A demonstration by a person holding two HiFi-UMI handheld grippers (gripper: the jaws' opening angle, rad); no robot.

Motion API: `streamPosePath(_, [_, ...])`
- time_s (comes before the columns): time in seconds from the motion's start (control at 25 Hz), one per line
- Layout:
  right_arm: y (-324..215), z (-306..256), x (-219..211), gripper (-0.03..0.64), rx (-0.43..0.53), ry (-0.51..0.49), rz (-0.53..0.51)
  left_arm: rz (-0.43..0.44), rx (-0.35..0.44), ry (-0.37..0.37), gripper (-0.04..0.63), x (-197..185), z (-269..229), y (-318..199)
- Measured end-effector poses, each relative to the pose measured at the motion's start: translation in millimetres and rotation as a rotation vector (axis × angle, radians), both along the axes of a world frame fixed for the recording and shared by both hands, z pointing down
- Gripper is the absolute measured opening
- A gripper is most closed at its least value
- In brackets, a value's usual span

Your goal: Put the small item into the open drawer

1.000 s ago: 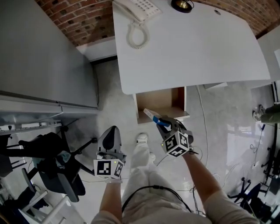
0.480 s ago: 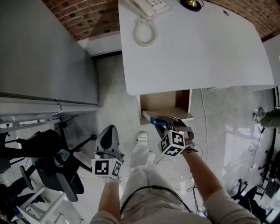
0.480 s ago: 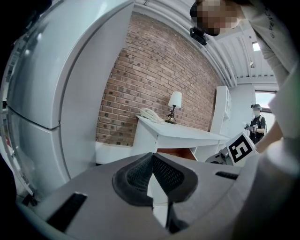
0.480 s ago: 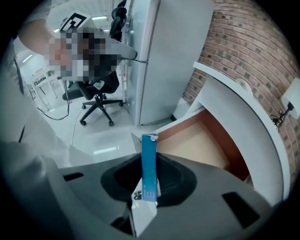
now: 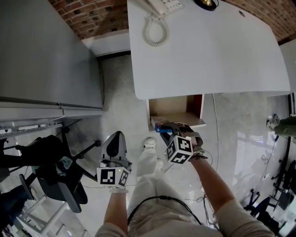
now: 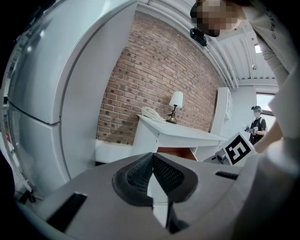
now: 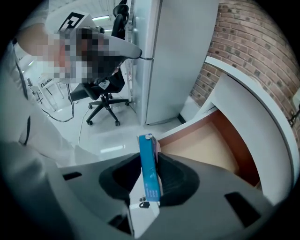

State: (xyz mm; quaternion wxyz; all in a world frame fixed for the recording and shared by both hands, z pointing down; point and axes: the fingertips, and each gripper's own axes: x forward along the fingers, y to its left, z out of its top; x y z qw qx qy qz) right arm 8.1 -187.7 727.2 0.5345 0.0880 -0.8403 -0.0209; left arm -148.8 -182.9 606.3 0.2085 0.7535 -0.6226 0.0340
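Right gripper [image 5: 167, 128] is tilted steeply down over the front edge of the open drawer [image 5: 199, 107], which sticks out under the near edge of the white desk [image 5: 208, 51]. Its jaws have just been opening and now stand spread. The small blue box [image 7: 150, 173] is between them, standing on its narrow edge. It lies against one pad, with a gap on the other side, so it's no longer pinched.

From the head view the box [image 5: 160, 126] sits at the drawer's front left corner, right on the front edge. Can't tell if it rests on the edge or hangs just above it. The drawer bottom [image 7: 206, 145] is bare tan wood with reddish-brown side walls.

Left gripper [image 6: 152, 157] has its jaws pressed together at the tips with nothing in them. It points roughly level toward the desk, low over the floor and well apart from the drawer. In the head view it [image 5: 117, 135] is near the person's left leg.

A phone [image 5: 162, 5] sits at the desk's far edge. A black office chair [image 5: 60, 176] stands on the floor off to the left.
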Motion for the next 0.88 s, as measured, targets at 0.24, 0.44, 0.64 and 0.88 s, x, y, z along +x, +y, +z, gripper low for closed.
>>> streamPosePath(0.24, [3.9, 5.1, -4.0, 0.13, -0.01, -0.013, 0.004, -0.006, 0.003, 0.0, 0.005, -4.1, 0.3, -0.7])
streamPosePath(0.44, [0.2, 3.5, -6.3, 0.131, -0.008, -0.039, 0.023, -0.009, 0.003, 0.002, 0.005, -5.1, 1.9, 0.4])
streamPosePath(0.64, [-5.3, -2.9, -5.0, 0.13, -0.019, -0.087, 0.082, -0.01, 0.002, 0.005, 0.005, -3.2, 2.2, 1.8])
streamPosePath(0.88, [-17.3, -19.4, 2.6, 0.101, -0.019, -0.171, 0.211, -0.006, 0.014, 0.007, 0.005, -0.9, -2.7, 3.3])
